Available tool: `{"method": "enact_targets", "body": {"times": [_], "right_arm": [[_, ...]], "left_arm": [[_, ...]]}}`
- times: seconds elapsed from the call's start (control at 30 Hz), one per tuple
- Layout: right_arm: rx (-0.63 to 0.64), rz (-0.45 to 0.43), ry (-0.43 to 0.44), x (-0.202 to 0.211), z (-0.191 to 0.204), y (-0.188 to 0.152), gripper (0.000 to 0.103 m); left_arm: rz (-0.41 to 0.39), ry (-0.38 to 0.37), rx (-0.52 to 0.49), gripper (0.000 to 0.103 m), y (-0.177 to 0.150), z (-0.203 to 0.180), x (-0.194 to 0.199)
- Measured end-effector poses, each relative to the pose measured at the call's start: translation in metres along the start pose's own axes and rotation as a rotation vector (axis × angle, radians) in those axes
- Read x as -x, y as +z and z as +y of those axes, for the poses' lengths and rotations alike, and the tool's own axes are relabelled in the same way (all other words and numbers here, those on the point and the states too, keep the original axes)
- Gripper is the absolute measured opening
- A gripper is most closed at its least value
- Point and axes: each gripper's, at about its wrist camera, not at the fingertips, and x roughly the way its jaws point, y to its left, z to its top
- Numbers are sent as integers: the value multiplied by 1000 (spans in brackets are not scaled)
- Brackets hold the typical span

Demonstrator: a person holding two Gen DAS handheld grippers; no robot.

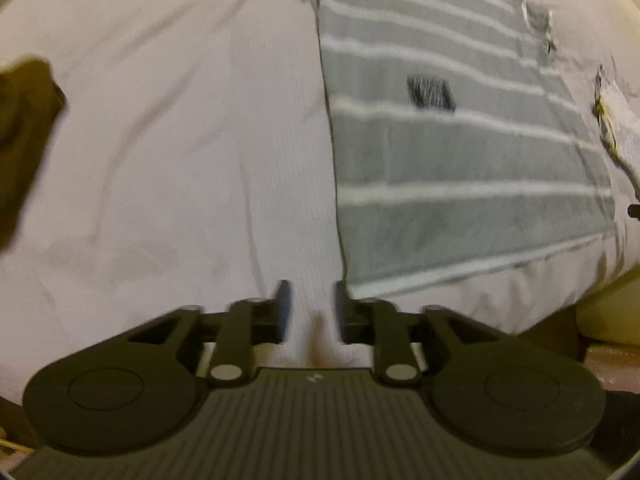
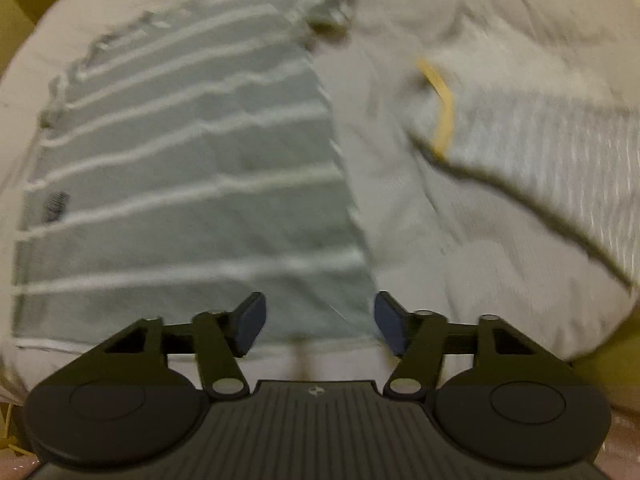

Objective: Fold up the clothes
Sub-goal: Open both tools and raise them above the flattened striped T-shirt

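Grasp step judged pending: shirt lies flat, hem corners at 6 o'clock to be pinched w/ L gripper part-spread, R gripper spread wide, both empty.

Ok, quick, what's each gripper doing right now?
Left gripper: open, empty, over the white sheet.
Right gripper: open, empty, above the grey striped shirt hem.

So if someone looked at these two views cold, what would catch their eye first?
Probably the grey garment with white stripes, spread flat on the white bedsheet and filling much of both views, with a small dark patch on it. Next, the pale ribbed garment with a yellow strip lying off to its right. Both the left gripper and right gripper hang open at its near edge, holding nothing.
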Motion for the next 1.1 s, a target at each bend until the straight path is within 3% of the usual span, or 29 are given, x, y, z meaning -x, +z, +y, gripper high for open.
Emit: {"method": "enact_targets", "body": {"times": [0.17,0.23,0.43,0.77,0.93,1.1], "right_arm": [[35,-29,91,31,40,32,89],[54,-13,112,39,53,42,89],[81,1,106,69,76,59,89],[-32,-88,-44,116,118,37,89],[-182,-132,-91,131,155,9,89],[-227,-152,-111,138,210,-21,89]], "left_arm": [[-103,25,21,53,25,-23,47],[-140,20,35,70,36,-34,61],[-244,-6,29,99,55,-65,87],[-284,-124,-136,101,90,-66,93],[-298,-160,-270,101,104,-44,108],[-333,-185,-362,101,101,-8,126]]}}
